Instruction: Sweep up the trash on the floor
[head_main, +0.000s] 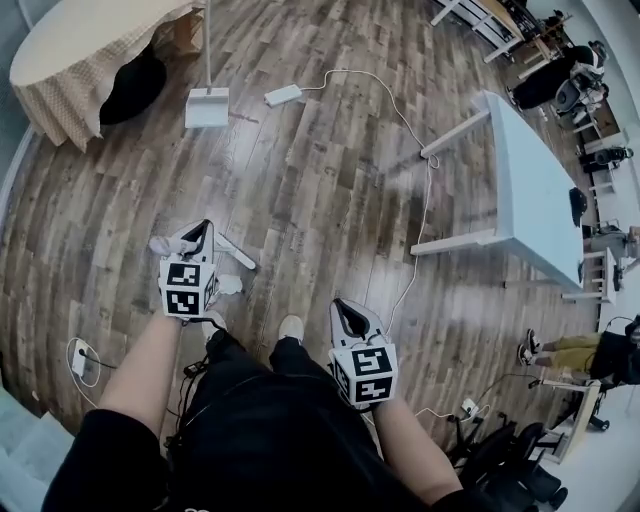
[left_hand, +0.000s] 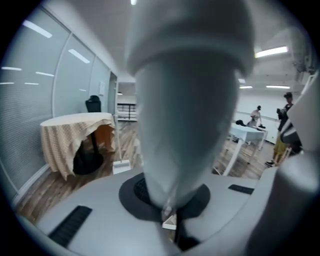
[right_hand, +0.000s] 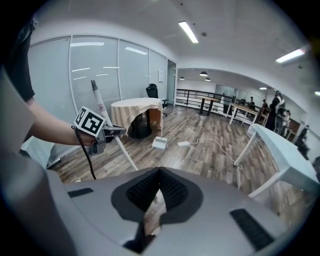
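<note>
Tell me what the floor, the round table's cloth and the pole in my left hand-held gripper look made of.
Floor: wood or wood-look laminate planks, streaky grain, slight sheen.
Cloth: beige woven fabric, hanging in folds, fine pattern.
Pole in the left hand-held gripper: smooth matte white, plastic or painted metal; cannot tell which.

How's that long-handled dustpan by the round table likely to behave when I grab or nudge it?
The dustpan stands on a small pan with a tall thin handle, so a push high up would probably tip it. It looks like thin white plastic: likely light and fairly stiff. On the smooth wood floor it may slide.
</note>
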